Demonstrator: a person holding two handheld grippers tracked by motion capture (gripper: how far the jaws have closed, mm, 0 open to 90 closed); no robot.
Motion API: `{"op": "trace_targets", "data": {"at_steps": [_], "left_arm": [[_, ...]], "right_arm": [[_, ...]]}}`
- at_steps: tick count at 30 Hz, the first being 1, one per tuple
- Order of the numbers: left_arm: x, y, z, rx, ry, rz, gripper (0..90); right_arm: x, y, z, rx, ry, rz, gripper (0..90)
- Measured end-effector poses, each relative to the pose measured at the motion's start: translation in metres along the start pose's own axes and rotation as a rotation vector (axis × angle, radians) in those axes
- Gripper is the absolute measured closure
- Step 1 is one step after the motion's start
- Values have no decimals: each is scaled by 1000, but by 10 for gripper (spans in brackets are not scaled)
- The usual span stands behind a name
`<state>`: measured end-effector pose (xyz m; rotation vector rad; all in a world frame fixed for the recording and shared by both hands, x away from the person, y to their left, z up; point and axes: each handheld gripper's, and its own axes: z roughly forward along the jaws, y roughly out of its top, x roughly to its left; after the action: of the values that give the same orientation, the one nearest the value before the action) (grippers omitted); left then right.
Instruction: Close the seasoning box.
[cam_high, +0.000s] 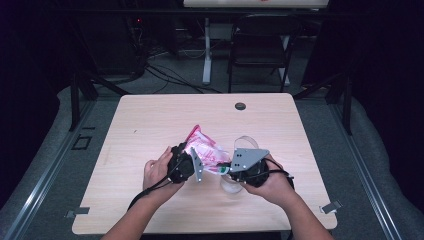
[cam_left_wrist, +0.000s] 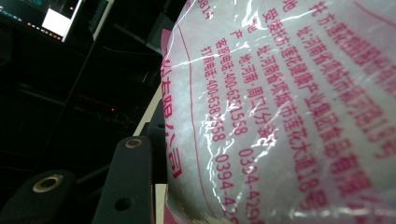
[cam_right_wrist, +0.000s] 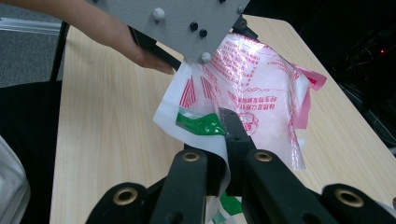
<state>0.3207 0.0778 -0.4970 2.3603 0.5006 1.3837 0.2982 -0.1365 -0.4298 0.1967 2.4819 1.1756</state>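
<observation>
The table (cam_high: 150, 125) is big and made of light wood. A bag (cam_high: 202, 150) with pink writing is held up just over its middle, between two hands. The left gripper (cam_high: 192, 162) has the bag's fat side between its jaws, pressed close. The right gripper (cam_right_wrist: 223, 140) is pinched tight on the bag's thin edge. A small dark round hole (cam_high: 240, 106) sits near the far edge.

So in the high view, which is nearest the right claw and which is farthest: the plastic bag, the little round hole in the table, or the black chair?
1. Plastic bag: pinched in the right claw, just to its left.
2. Round hole: farther back on the table, near its far edge.
3. Black chair: on the floor beyond the table.
</observation>
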Motion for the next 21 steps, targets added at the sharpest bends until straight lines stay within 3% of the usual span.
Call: {"op": "trace_targets", "data": {"at_steps": [12,21], "left_arm": [[0,5,-1,-7,22,36,580],[0,9,-2,-13,28,57,581]], "right_arm": [[4,-5,-3,-6,-28,-9,889],[3,-10,-7,-26,-43,13,889]]}}
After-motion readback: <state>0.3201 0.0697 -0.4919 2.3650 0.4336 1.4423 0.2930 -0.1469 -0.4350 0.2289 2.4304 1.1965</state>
